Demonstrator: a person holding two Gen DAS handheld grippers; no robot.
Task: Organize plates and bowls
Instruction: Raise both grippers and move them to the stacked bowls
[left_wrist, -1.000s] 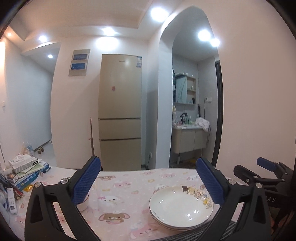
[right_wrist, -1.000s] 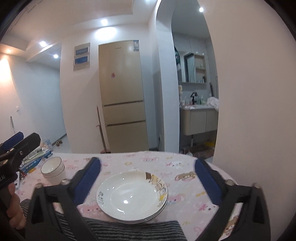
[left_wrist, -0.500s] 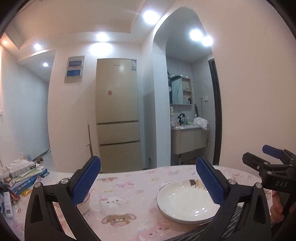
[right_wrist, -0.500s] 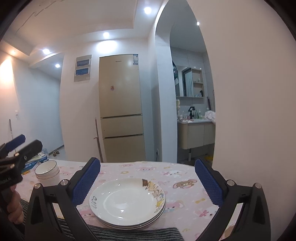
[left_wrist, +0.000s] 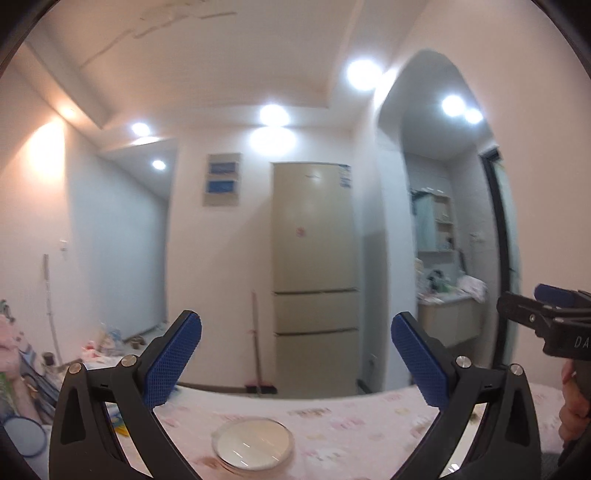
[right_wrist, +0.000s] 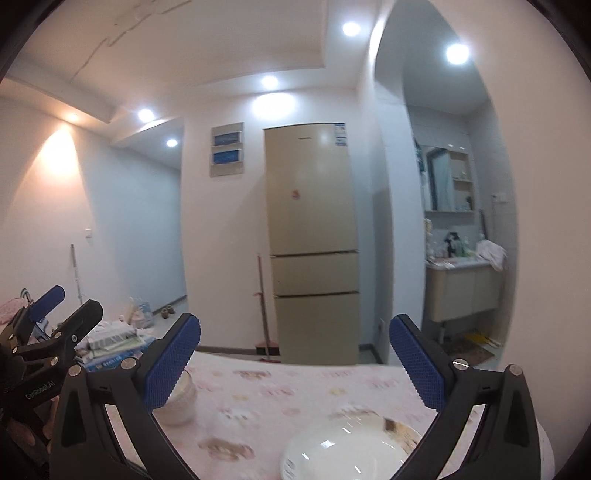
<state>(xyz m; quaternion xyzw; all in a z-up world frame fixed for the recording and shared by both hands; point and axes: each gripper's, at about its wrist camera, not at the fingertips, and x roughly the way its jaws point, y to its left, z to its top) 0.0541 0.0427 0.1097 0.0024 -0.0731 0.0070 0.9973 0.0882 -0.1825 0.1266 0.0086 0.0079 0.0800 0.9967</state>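
A stack of white bowls (left_wrist: 253, 445) stands on the pink cartoon tablecloth (left_wrist: 351, 424), low and centred between the fingers of my left gripper (left_wrist: 295, 362), which is open and holds nothing. In the right wrist view the bowls (right_wrist: 181, 402) sit partly behind the left finger. A stack of white plates (right_wrist: 351, 450) with a printed rim lies at the bottom, below and between the fingers of my open, empty right gripper (right_wrist: 295, 358). Each gripper shows in the other's view: the right gripper (left_wrist: 521, 299) at the right edge, the left gripper (right_wrist: 77, 301) at the left edge.
Books and boxes (right_wrist: 110, 343) are piled at the table's far left. A blue-rimmed round object (left_wrist: 22, 435) sits at the lower left. Beyond the table stand a beige fridge (right_wrist: 314, 240), a broom (right_wrist: 264, 306) and a bathroom alcove with a vanity (right_wrist: 461, 291).
Both cameras have tilted up and swung left. The bowls now sit centred in the left wrist view, and the plates have slid to the lower right in the right wrist view. Both grippers stay open.
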